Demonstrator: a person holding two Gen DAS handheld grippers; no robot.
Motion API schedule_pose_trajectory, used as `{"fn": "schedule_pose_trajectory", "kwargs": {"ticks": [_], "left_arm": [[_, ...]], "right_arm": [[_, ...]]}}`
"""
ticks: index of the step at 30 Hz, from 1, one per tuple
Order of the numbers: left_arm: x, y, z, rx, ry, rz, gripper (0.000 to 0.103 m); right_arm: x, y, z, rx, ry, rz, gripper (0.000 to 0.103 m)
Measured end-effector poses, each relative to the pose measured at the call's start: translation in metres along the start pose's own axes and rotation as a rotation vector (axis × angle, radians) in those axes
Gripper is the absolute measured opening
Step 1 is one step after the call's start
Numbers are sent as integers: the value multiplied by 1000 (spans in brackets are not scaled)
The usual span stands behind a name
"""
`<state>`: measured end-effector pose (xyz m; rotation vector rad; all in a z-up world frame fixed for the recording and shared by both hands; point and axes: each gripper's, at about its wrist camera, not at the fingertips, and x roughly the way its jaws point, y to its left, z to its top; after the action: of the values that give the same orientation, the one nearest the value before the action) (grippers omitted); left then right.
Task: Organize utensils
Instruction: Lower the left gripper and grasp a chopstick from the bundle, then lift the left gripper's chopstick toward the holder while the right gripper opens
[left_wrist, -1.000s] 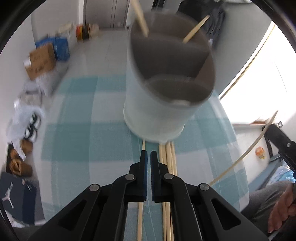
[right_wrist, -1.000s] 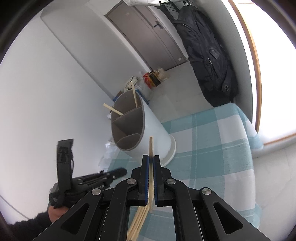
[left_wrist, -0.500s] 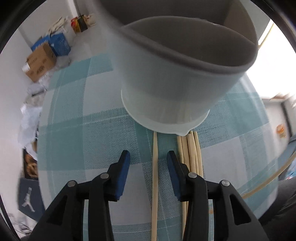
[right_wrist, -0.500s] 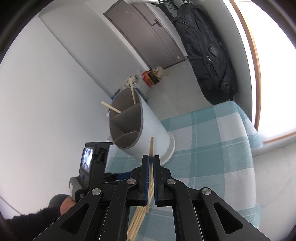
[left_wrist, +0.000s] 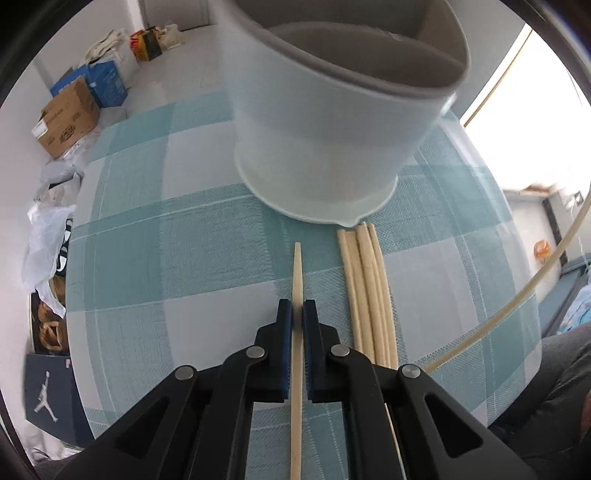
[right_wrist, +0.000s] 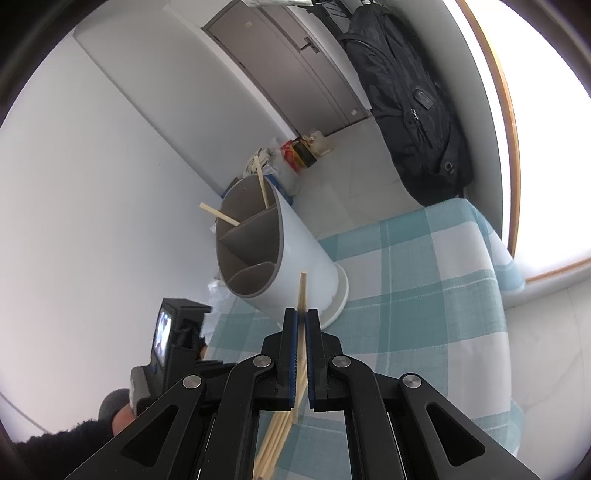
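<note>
While your left gripper (left_wrist: 297, 314) sits low over the checked cloth, read the scene from its pads outward.

Left grip: your jaws are clamped narrow on a single chopstick (left_wrist: 297, 273); the blue pads press both its sides.

Stick axis: its length runs straight along your fingers, the tapered tip pointing ahead at the holder (left_wrist: 332, 122), the rest passing back under the gripper body.

Holder bearing: the white divided holder stands directly ahead of the tip, near but apart from it, and its rim rises well above the pads.

Loose bundle: several more chopsticks (left_wrist: 365, 288) lie parallel just to the right of the held one, their tips touching or nearly touching the holder's base.

Right grip: your right gripper (right_wrist: 301, 321) is also closed narrow on one chopstick (right_wrist: 303, 291), which is raised off the cloth.

Nearer hand: your left looks closer to the holder; the right hangs further back.

Coming move: you likely must lift and tip the left stick upright, since the holder's opening lies above its tip.

Holder contents: two sticks (right_wrist: 240, 206) already lean in the far compartments.
</note>
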<state>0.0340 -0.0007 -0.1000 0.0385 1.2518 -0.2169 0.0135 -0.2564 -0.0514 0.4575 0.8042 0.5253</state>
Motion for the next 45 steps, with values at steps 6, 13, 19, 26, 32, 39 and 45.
{"fn": "schedule_pose_trajectory", "kwargs": {"ticks": [6, 13, 19, 26, 32, 39, 45], "left_arm": [[-42, 1, -3, -60, -195, -48, 2], [-85, -6, -13, -45, -381, -72, 2], [-90, -3, -5, -23, -441, -90, 2], [-108, 14, -2, -44, -533, -137, 2], [-130, 20, 9, -81, -632, -158, 2], [-129, 27, 10, -92, -630, -192, 2], [-114, 32, 2, -116, -590, -216, 2]], "right_arm": [[-4, 5, -1, -18, -20, 0, 3], [-13, 27, -5, -106, -68, -3, 3], [-16, 43, -8, -155, -95, -14, 3], [-22, 55, -2, -165, -123, -10, 0], [-20, 68, 8, -182, -113, -4, 0], [-2, 30, 9, -41, -16, -59, 3], [56, -10, 1, 17, 229, -159, 9]]}}
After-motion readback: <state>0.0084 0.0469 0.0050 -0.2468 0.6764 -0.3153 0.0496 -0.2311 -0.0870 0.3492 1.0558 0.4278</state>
